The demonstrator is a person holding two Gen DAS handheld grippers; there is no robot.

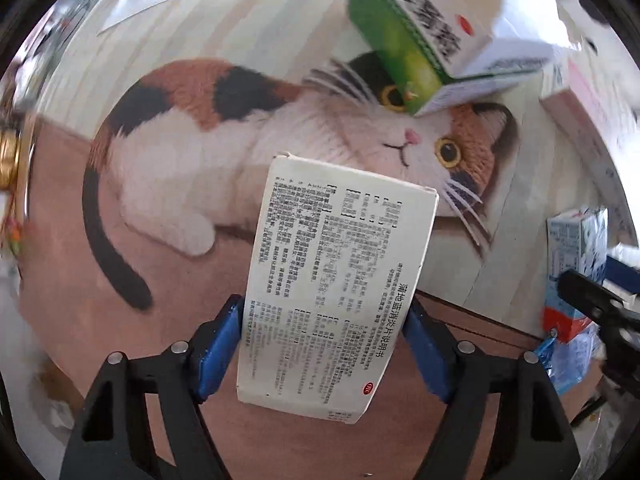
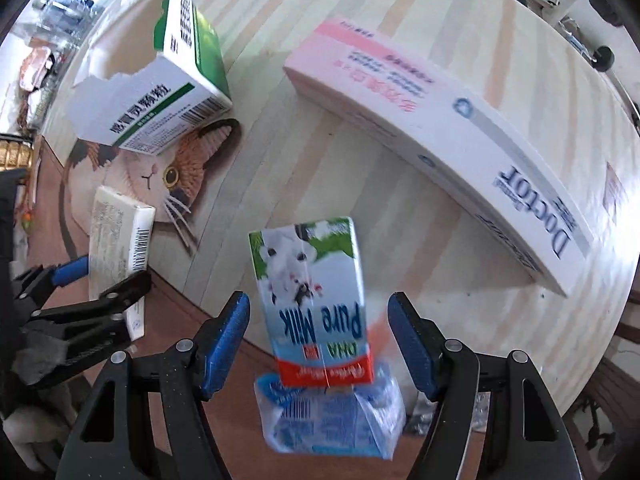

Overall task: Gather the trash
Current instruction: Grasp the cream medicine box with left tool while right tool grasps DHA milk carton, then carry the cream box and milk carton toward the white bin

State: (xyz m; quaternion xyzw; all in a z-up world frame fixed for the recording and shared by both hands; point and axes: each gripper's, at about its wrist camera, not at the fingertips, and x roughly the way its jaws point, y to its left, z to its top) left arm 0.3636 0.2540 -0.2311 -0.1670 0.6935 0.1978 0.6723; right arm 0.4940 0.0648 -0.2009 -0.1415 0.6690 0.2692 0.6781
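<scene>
Left wrist view, near field: my left gripper (image 1: 326, 340) points down, its blue fingers (image 1: 218, 346) pressed against the two long sides of a white leaflet-printed medicine box (image 1: 340, 276), so this piece of trash is clamped between them. Beneath the box lies a reddish-brown floor or lower surface; which of the two cannot be told.

Right wrist view, near field: my right gripper (image 2: 320, 340) also points down. Its blue fingers (image 2: 226, 340) stand apart on either side of a "Pure Milk" carton (image 2: 316, 300), with a visible gap at each side; the carton lies between them without being pressed. Under the carton's near end sits a crumpled blue and white wrapper (image 2: 332, 416). To the left in this view, my left gripper (image 2: 100, 280) appears with the white box in its grip.

Middle field: a calico cat picture (image 1: 256, 132) is printed on the striped pale wooden worktop (image 2: 360, 184), just beyond the held box.

Far field: a torn-open green and white medicine box (image 2: 168, 96) rests over the cat's head. To its right, well apart from it, a long white and pink box marked "Doctor" (image 2: 440, 128) lies across the worktop. Clutter beyond the far edge is too blurred to identify.
</scene>
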